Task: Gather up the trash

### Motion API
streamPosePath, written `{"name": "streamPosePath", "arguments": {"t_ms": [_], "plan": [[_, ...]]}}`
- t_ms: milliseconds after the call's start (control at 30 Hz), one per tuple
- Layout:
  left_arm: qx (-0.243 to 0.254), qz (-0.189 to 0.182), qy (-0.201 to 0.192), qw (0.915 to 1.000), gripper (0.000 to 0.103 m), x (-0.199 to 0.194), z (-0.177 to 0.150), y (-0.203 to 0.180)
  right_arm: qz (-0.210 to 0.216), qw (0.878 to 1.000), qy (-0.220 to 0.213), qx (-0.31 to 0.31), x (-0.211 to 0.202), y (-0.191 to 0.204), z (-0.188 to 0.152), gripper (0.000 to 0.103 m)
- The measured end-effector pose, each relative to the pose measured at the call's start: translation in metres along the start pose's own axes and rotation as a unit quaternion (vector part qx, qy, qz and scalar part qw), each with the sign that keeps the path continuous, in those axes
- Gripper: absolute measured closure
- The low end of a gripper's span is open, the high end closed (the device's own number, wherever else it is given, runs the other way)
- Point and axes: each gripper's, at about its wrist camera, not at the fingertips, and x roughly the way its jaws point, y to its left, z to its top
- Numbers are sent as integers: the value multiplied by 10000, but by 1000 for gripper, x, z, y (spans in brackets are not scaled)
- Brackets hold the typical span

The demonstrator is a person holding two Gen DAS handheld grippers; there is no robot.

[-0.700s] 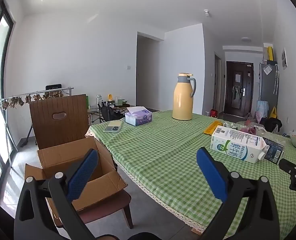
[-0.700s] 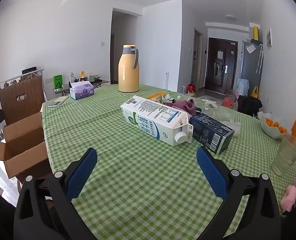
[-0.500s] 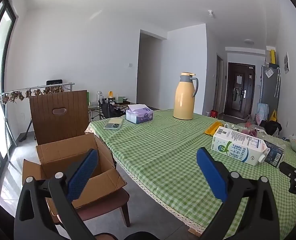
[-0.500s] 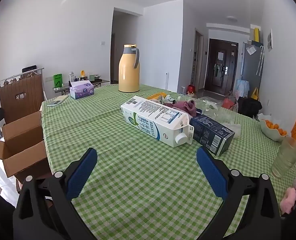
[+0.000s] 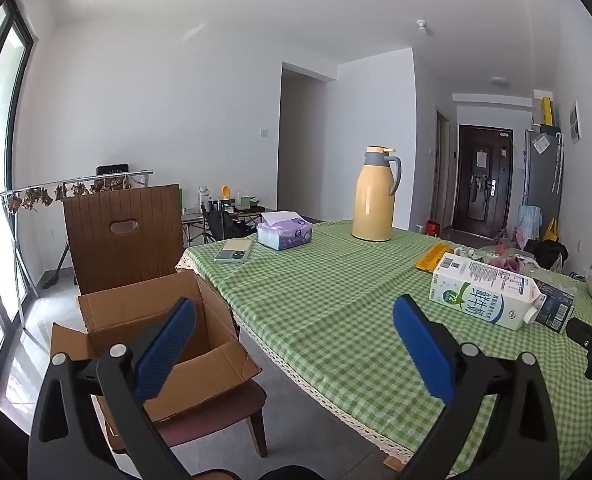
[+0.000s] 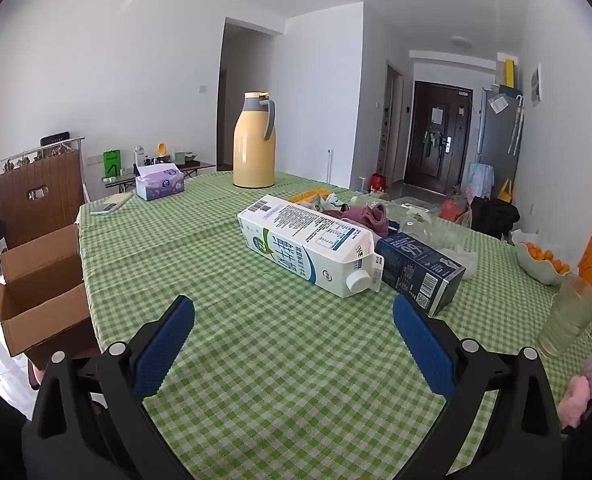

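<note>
I see both the left gripper (image 5: pixel 293 344) and right gripper (image 6: pixel 293 344) spread wide, holding nothing. The white milk carton (image 6: pixel 310 250) lies centre-frame on the green checked tablecloth (image 6: pixel 255 344); the cardboard box (image 5: pixel 151 344) sits lower left on a chair (image 5: pixel 123 236).

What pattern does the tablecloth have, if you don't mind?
The tablecloth is green-and-white gingham check, clearest in the right wrist view.

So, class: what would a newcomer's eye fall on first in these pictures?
Probably the white milk carton lying on its side mid-table, a dark carton right behind it. Next, the tall yellow thermos jug standing at the far end, and the open cardboard box on a chair beside the table.
</note>
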Motion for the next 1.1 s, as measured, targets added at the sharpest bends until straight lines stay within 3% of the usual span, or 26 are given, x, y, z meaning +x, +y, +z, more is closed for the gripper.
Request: {"name": "streamPosePath", "arguments": {"t_ms": [1100], "plan": [[36, -42, 5, 10000, 7, -4, 0, -5, -107, 9999, 38, 17, 2, -3, -4, 7]]}}
